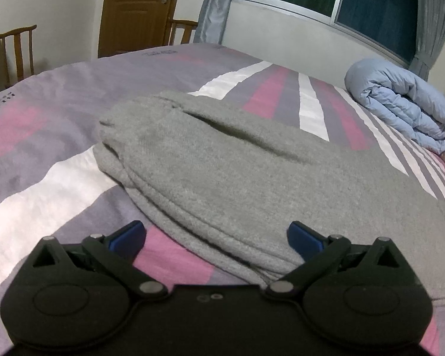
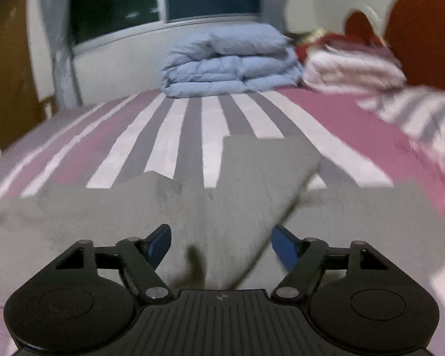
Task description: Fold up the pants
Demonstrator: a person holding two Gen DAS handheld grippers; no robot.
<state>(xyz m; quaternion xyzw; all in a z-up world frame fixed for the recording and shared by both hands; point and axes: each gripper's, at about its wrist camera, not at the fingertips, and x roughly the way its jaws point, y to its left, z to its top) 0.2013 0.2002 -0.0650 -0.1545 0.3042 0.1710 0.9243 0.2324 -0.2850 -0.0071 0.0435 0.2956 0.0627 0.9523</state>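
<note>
Grey pants [image 1: 222, 166] lie folded in layers on the striped bed [image 1: 44, 112]. My left gripper [image 1: 216, 237] is open and empty, just above the near edge of the stacked layers, blue fingertips [image 1: 127, 234] either side of it. In the right wrist view the same grey pants [image 2: 216, 195] spread below my right gripper [image 2: 221, 241], which is open and empty just above the cloth. That view is blurred by motion.
A folded light-blue duvet [image 1: 400, 103] lies at the bed's far side under the window; it also shows in the right wrist view [image 2: 231, 62]. Pink and white bedding [image 2: 353, 68] and a striped pillow [image 2: 415, 115] lie by the red headboard [image 2: 424, 32]. Wooden chairs [image 1: 17, 50] and a door [image 1: 136, 9] stand beyond.
</note>
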